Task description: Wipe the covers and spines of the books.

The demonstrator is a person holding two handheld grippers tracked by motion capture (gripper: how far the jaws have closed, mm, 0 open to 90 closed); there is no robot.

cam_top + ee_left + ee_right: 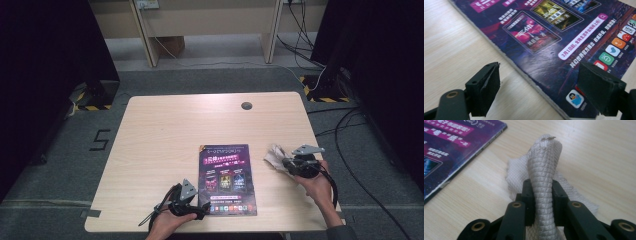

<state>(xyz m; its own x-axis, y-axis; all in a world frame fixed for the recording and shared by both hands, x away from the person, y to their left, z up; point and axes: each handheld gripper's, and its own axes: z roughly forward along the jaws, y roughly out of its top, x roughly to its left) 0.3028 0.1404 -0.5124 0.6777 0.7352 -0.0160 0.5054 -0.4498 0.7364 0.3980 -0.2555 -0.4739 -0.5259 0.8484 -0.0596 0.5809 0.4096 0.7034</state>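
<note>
High view showed the wooden table [165, 125] with a purple printed booklet [227, 177] lying flat at lower centre of the frame, and a pale quilted cloth [274, 156] at centre right, just beside the booklet's right edge but not touching it. I held the right gripper [286, 164] at the cloth and the left gripper [200, 204] at the booklet's lower left corner.

Right gripper view confirmed the grip: both jaws were pinched hard on a gathered fold of the cloth [544, 182], which rose in a ridge between them towards upper centre of the frame, while the rest of the sheet lay spread on the table. The booklet's corner [454, 150] sat at upper left.

Left gripper view showed the jaws standing wide, one at lower left over bare wood, the other at lower right over the booklet's cover [554, 45]. The booklet's edge ran diagonally between them (nothing was pressed by either pad).

Finding: I judged the step in hand to be the pick-up of the cloth, seemingly to wipe the cover, with the left gripper placed to steady the booklet. The next move likely called for lifting the cloth clear and carrying it left onto the cover, and for bringing the left gripper down or closed on the booklet's edge so it would not slide.
</note>
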